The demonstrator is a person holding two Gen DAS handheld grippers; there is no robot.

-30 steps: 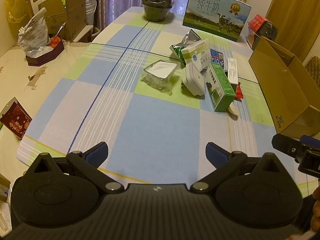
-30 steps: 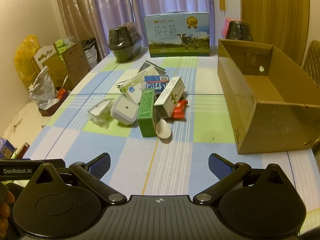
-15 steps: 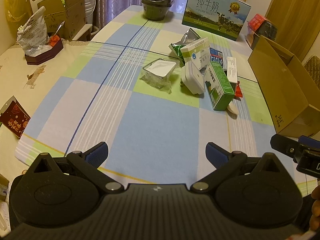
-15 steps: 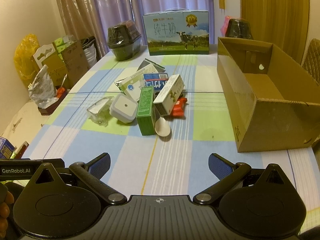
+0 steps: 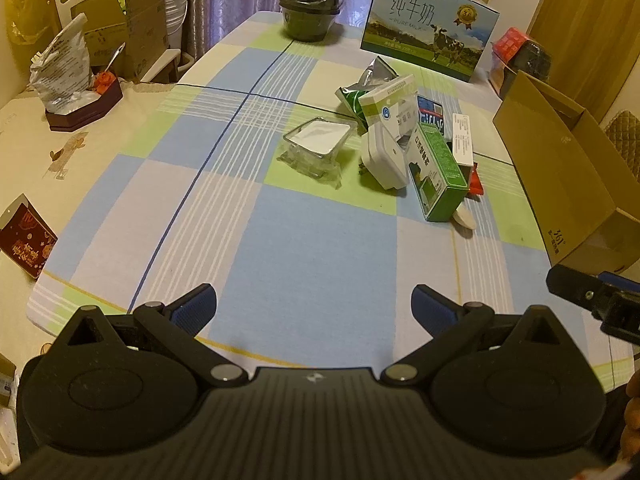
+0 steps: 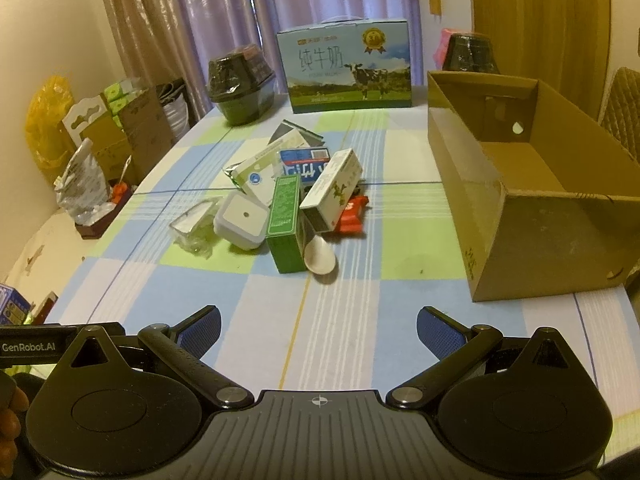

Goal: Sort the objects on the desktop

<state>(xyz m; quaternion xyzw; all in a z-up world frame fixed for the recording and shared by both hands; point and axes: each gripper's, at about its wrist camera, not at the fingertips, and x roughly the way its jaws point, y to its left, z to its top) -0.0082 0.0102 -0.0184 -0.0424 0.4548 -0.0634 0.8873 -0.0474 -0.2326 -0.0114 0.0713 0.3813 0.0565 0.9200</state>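
Both the left tongs and the right tongs were spread wide and held nothing, hovering over the bare near stretch of the checked tabletop. The heap of small boxes lay mid-table, well apart from both tongs. The open cardboard box stood at the right edge, a clear strip between it and the heap.

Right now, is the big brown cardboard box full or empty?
Empty: the brown cardboard box shows a bare floor; its near corner is hidden.
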